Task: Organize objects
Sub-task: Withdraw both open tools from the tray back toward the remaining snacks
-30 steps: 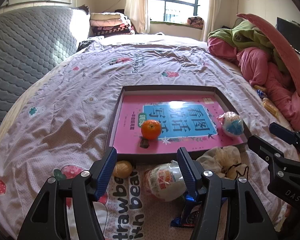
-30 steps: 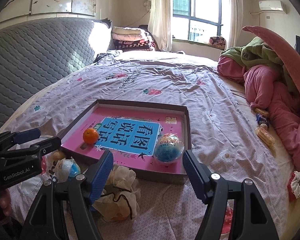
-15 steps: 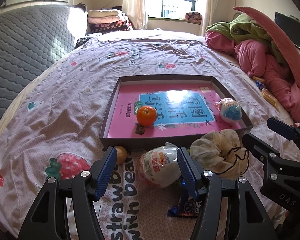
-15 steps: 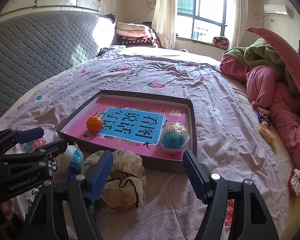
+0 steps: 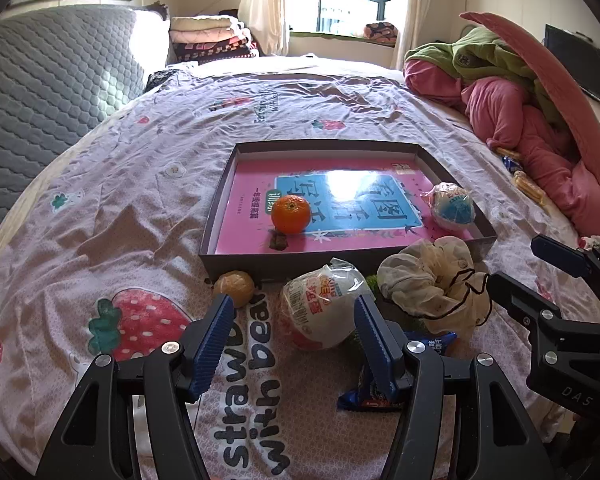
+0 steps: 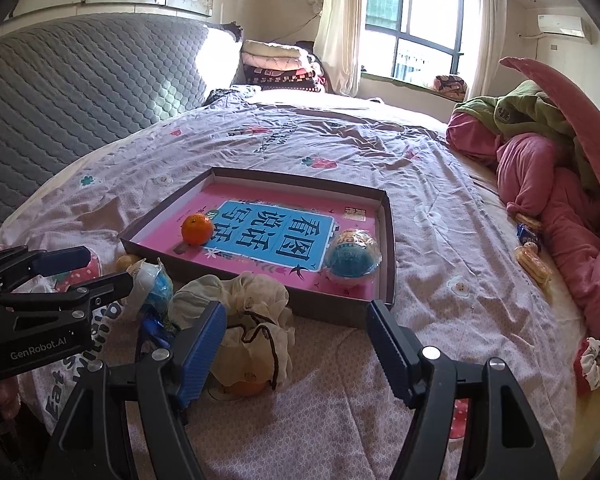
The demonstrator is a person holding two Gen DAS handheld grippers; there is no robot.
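A shallow dark cardboard tray (image 5: 220, 196) is laid on the bed (image 5: 112, 184), its long axis running across the left wrist view and its near edge turned toward both grippers. Inside it a pink book (image 5: 256, 184) lies flat; an orange (image 5: 291, 214) is set near the tray's near-left part, and a wrapped blue-and-white ball snack (image 5: 452, 208) near its near-right corner. Just outside the near edge a small yellowish fruit (image 5: 235, 287), a wrapped red-and-white snack (image 5: 324, 308), a crumpled cream drawstring pouch (image 5: 428, 280) and a blue wrapper (image 5: 436, 350) are clustered close together.

The left gripper (image 5: 292, 340) is angled down at the bed, its jaws held apart and empty, with the wrapped red-and-white snack seen between the blue pads but not pressed. The right gripper (image 6: 296, 344) is tilted down likewise, jaws wide and empty, the pouch just beside its left pad. Open sheet is left beyond the tray's far and left edges; pink and green bedding (image 5: 508, 96) is piled along the bed's right edge.
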